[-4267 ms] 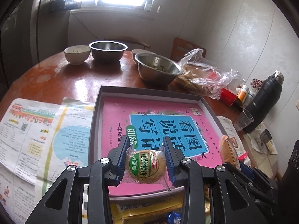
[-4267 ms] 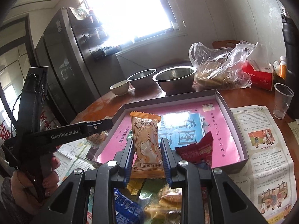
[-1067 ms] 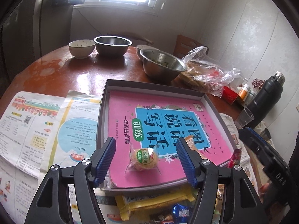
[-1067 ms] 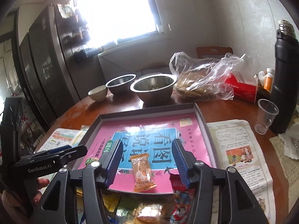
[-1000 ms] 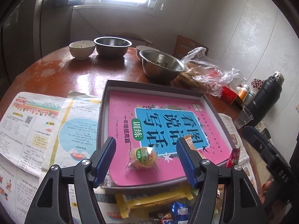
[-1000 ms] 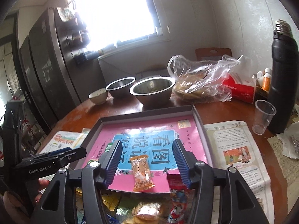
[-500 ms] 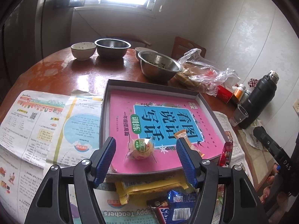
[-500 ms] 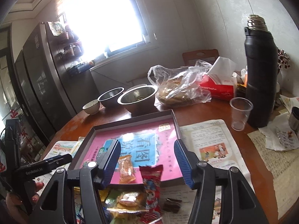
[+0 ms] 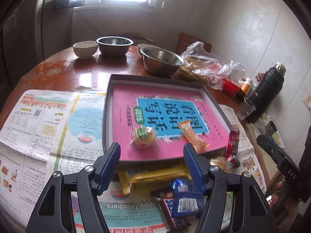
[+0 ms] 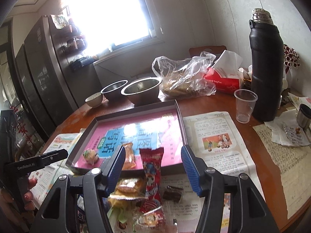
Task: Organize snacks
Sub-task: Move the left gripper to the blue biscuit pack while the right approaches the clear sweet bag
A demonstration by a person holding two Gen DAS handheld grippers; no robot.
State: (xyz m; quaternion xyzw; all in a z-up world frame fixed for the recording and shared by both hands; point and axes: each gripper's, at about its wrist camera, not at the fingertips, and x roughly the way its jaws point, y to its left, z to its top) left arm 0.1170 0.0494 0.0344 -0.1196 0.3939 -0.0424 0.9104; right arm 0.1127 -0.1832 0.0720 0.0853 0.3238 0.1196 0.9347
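A grey tray [image 9: 108,104] holds a pink book, with a round green-labelled cake [image 9: 143,136] and an orange cat-print packet [image 9: 191,135] lying on it near its front edge. My left gripper [image 9: 151,165] is open and empty, above the snack pile in front of the tray: a yellow packet [image 9: 153,174], a blue packet [image 9: 186,198] and a red packet [image 9: 232,147]. My right gripper [image 10: 151,167] is open and empty over the red packet [image 10: 152,172], which leans on the tray [image 10: 180,116]. The cake [image 10: 90,155] and orange packet [image 10: 129,155] also show there.
Newspaper [image 9: 38,120] lies under and around the tray. Steel bowls [image 9: 161,62], a ceramic bowl [image 9: 85,48] and a plastic bag [image 10: 184,75] stand behind it. A black flask [image 10: 266,68], plastic cup [image 10: 244,105] and tissue box [image 10: 223,77] stand at the right.
Both grippers let go of their snacks on the tray, opened wide and drew back toward me. The snack pile in front of the tray has come into view.
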